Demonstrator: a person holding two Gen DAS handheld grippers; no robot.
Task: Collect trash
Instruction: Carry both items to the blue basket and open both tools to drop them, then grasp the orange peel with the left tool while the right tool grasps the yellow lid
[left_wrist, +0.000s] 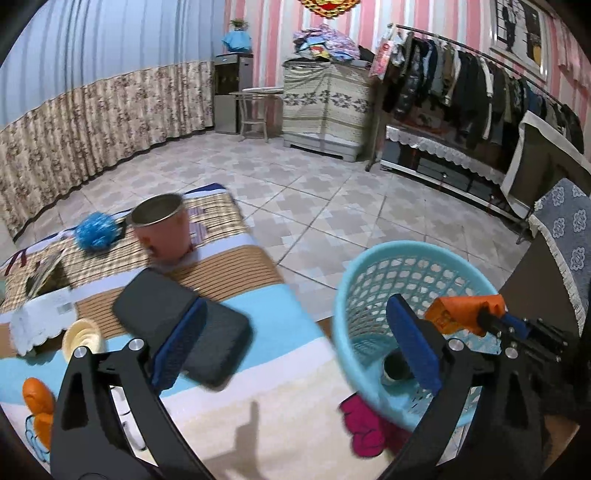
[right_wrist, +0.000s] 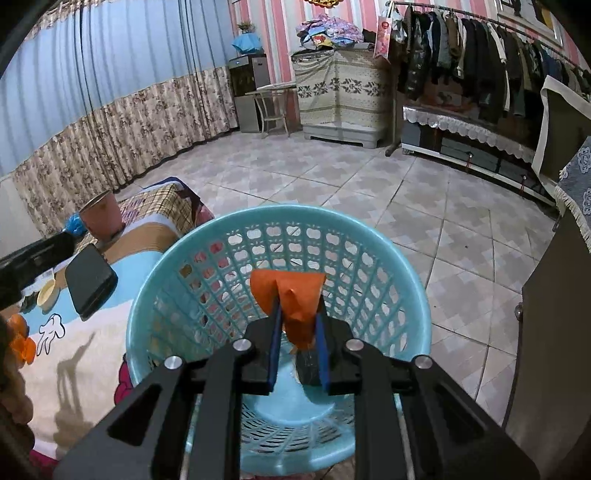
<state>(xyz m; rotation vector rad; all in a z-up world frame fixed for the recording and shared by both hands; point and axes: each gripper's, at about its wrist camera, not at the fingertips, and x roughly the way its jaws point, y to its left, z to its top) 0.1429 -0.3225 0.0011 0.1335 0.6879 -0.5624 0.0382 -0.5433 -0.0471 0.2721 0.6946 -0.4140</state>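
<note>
Right tool (right_wrist: 298, 334) clenched on orange wrapper (right_wrist: 295, 299), held above blue basket (right_wrist: 207, 266). Left tool (left_wrist: 295, 336) spread wide, nothing gripped, beside basket rim. Dark lump (right_wrist: 308, 369) at basket bottom.

Both views are lit evenly by cool indoor light, and a bluish cast is laid over the whole room. Dark, fairly sharp shadows of the grippers are thrown onto the bedspread (left_wrist: 255, 417) left of the blue basket (left_wrist: 369, 280), so a source above and behind the cameras is suggested. Small glints are seen on the gripper bolts. Straight lines, such as the clothes rail (right_wrist: 480, 18) far behind the basket, are bent by fisheye distortion, and black vignetting is left in the corners. In the left wrist view motion blur is smeared over the pink cup (left_wrist: 162, 229) and the basket rim.
</note>
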